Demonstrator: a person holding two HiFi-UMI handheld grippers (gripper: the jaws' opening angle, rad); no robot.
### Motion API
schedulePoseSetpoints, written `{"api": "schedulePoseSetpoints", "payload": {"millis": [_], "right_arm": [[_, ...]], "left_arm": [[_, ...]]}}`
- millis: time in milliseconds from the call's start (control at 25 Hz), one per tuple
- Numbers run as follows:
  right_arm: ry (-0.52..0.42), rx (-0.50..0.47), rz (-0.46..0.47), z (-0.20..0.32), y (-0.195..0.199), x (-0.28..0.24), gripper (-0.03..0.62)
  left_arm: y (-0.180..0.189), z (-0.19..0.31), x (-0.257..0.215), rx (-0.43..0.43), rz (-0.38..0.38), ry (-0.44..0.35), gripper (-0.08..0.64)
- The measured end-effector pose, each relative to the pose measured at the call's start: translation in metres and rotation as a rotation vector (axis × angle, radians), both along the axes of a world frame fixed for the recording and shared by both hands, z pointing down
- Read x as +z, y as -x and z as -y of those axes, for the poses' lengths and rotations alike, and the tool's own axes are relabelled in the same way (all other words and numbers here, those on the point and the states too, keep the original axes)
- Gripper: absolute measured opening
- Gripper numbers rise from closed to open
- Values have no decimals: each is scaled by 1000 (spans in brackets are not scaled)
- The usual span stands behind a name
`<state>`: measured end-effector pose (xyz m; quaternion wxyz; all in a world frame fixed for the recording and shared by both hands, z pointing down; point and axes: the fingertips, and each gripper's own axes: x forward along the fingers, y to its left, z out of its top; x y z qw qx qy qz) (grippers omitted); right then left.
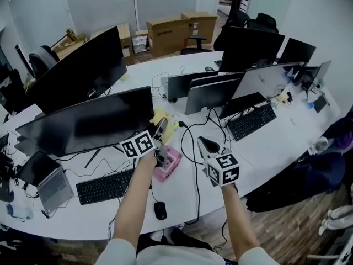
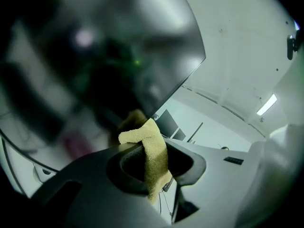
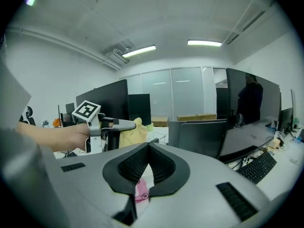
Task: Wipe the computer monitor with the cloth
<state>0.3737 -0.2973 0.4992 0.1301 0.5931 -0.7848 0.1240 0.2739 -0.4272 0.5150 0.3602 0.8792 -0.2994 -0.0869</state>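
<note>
White and curved, the bench (image 1: 276,145) is set in an open office, and a black keyboard (image 1: 105,186) is carried on it. A yellow cloth (image 1: 160,116) is clamped between the jaws of the left hand-held gripper (image 1: 161,127) and is held at the lower right corner of the large black monitor (image 1: 83,123); contact cannot be confirmed. The right hand-held gripper (image 1: 206,143) is held nearby with its jaws pressed together, beside a pink object (image 1: 169,164).

A white curved desk (image 1: 276,142) spans the frame centre. Wood floor (image 1: 292,225) lies at lower right. Cardboard boxes (image 1: 176,29) and office chairs (image 1: 262,21) stand at top centre, before glass partitions (image 1: 99,4). Ceiling light strips (image 3: 204,43) are lit.
</note>
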Motion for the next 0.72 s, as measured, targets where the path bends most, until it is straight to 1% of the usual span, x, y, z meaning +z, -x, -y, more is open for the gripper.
{"api": "schedulePoseSetpoints", "payload": {"millis": [120,240,320,400,560,720], "right_arm": [[-23,8,0,-6,-1,-23,23],[-49,20,0,-6,-1,-44,23],[-61,20,0,-6,5,-55,23],[-73,22,-3,-8,10,-67,23],[-102,44,-6,-13,11,-88,23],[-127,67,-23,-22,13,-105,23]], "left_arm": [[0,-3,-38,14,-14,-40,107],[-1,-5,-77,27,-50,-87,106],[2,-6,-102,35,-58,-138,106],[6,-9,-125,42,-50,-191,106],[9,-16,-163,49,-87,-250,106],[14,-22,-190,50,-115,-296,106]]}}
